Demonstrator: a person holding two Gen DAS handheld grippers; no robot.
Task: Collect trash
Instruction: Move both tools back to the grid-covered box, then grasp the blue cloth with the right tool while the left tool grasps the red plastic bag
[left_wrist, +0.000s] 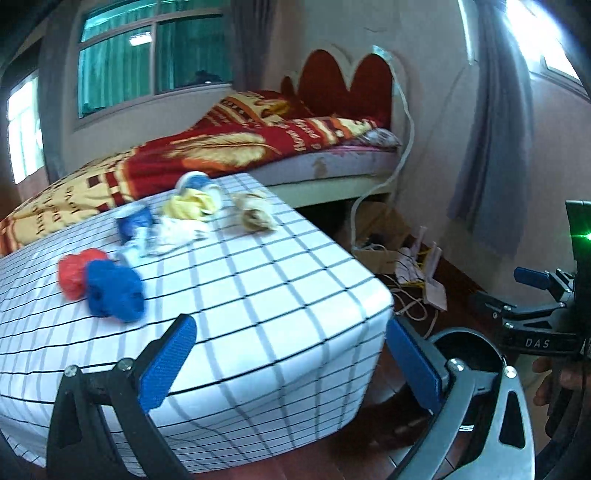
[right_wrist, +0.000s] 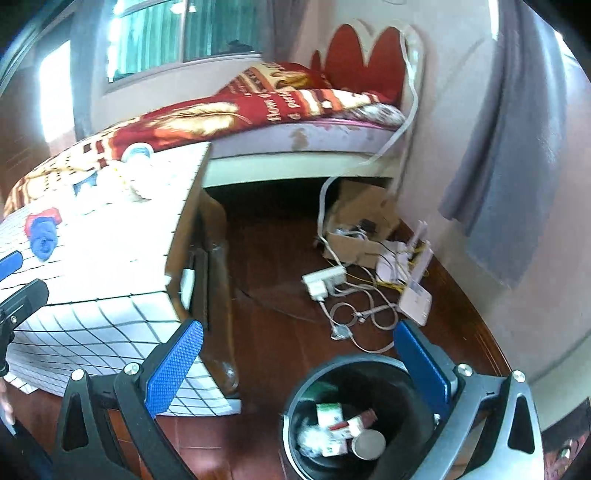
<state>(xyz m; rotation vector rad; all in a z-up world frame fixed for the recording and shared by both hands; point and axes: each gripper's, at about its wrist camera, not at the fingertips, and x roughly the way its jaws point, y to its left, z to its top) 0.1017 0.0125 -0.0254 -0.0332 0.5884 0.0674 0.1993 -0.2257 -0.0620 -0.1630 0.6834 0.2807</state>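
Trash lies on the checked tablecloth (left_wrist: 258, 280): a blue crumpled wad (left_wrist: 114, 290), a red wad (left_wrist: 75, 271), a yellow wad (left_wrist: 190, 206), white crumpled paper (left_wrist: 171, 230), a blue cup (left_wrist: 135, 219) and a beige wad (left_wrist: 255, 216). My left gripper (left_wrist: 291, 365) is open and empty over the table's near corner. My right gripper (right_wrist: 303, 365) is open and empty above the black trash bin (right_wrist: 354, 417), which holds small boxes and a round lid. The bin's rim shows in the left wrist view (left_wrist: 465, 350). The right gripper also shows there (left_wrist: 532, 291).
A bed (left_wrist: 229, 147) with a red and yellow blanket stands behind the table. On the wooden floor to the right lie a cardboard box (right_wrist: 362, 225), a power strip (right_wrist: 325, 282), cables and a white router (right_wrist: 415, 299). A grey curtain (right_wrist: 506, 147) hangs on the right wall.
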